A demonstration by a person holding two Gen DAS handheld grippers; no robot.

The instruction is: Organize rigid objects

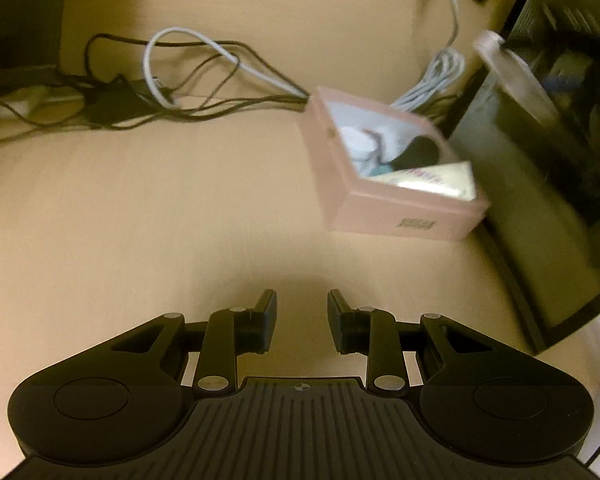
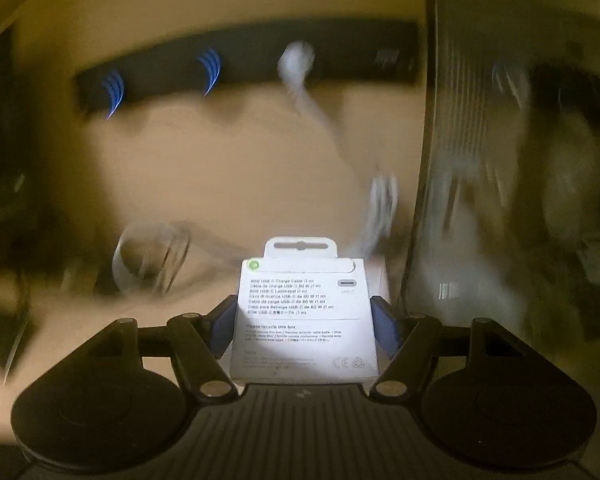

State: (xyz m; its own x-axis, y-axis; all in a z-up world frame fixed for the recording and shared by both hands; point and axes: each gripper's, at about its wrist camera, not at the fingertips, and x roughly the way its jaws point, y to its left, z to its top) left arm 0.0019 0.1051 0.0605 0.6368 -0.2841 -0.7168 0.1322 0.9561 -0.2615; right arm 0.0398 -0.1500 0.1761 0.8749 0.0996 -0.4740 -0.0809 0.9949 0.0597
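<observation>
The right gripper [image 2: 304,322] clasps a white cable box [image 2: 303,320] upright between its blue pads. The left gripper [image 1: 302,320] hangs parted and empty over the desk [image 1: 160,208]; a pink box [image 1: 392,168] lies far right of it.

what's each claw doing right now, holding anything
left claw: open, nothing between its fingers.
right claw: closed on a white USB-C charge cable box.
</observation>
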